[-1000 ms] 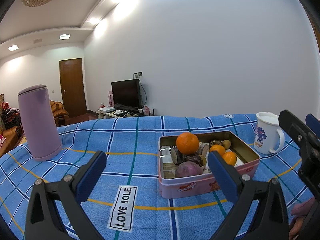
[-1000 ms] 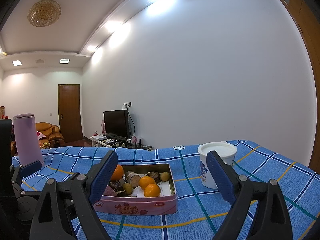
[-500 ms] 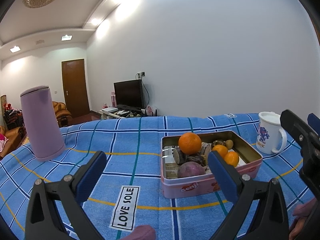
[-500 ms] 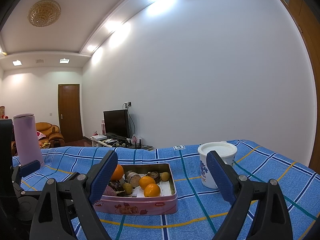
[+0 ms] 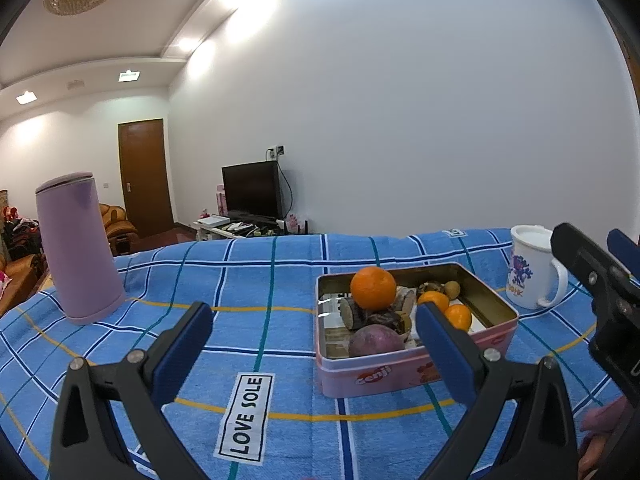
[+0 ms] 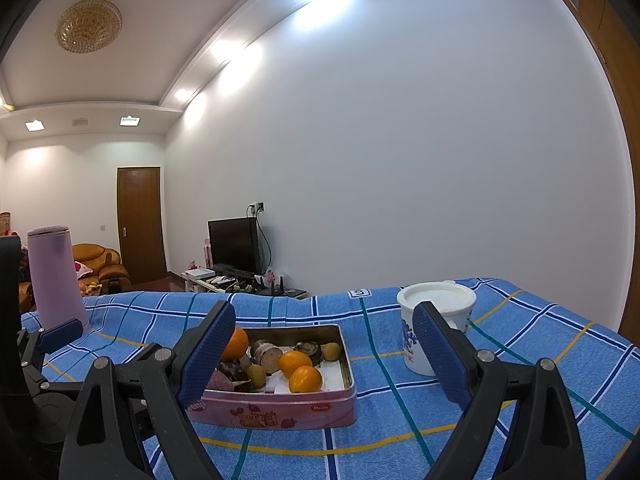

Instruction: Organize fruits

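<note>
Bed or table under a blue checked cloth (image 5: pixel 280 280): carries everything listed. Lilac flask (image 5: pixel 78 246): upright, near the left edge, well apart from the rest. Pink tin (image 5: pixel 412 372): open, lidless, right of centre; its long axis runs from the near edge toward the far right corner of the cloth. White mug (image 5: pixel 528 268): upright, just beyond the tin's right end, handle turned right. Left gripper (image 5: pixel 312 340): spread wide, empty, hovering over the near edge, facing the tin. Right gripper (image 6: pixel 324 346): likewise spread and empty, framing tin and mug. Fruit, all inside the tin: large orange (image 5: pixel 373 288) perched on top at the far left end; purple round fruit (image 5: pixel 376 342) at the near wall; two small oranges (image 6: pixel 300 372) touching, mid-tin; small yellow-green fruits (image 6: pixel 331 351) toward the far wall; brown cut pieces (image 6: pixel 266 354) between them, kind unclear. No fruit shows loose on the cloth. Status, judged: the fruit lies gathered in the tin, which suits a finished tidy-up or a heap awaiting sorting.
</note>
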`<state>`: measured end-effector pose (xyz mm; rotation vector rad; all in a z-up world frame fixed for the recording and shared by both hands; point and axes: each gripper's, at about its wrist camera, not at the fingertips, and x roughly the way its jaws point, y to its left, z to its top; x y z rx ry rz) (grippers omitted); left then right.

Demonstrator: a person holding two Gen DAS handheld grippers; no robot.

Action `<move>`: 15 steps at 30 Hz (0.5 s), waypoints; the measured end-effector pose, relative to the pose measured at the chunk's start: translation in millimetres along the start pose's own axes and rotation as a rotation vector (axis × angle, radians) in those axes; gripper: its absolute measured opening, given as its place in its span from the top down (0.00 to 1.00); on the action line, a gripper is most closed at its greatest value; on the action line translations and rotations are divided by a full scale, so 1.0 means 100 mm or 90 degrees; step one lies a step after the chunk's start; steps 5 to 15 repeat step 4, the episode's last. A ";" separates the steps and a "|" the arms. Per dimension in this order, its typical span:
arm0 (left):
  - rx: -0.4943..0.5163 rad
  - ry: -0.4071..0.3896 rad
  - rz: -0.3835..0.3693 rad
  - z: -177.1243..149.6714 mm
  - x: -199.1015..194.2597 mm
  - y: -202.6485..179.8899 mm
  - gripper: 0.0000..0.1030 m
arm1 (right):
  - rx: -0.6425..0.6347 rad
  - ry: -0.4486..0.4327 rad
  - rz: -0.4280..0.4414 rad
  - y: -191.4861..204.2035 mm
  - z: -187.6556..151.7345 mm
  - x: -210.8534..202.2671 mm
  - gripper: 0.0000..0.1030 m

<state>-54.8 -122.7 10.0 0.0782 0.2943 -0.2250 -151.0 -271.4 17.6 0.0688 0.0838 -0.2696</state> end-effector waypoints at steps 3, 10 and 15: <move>0.001 0.003 -0.002 0.00 0.01 0.00 0.00 | -0.001 0.003 0.001 0.00 0.00 0.01 0.11; 0.002 0.004 -0.002 0.00 0.01 0.00 0.00 | 0.000 0.003 0.001 0.00 -0.01 0.02 0.11; 0.002 0.004 -0.002 0.00 0.01 0.00 0.00 | 0.000 0.003 0.001 0.00 -0.01 0.02 0.11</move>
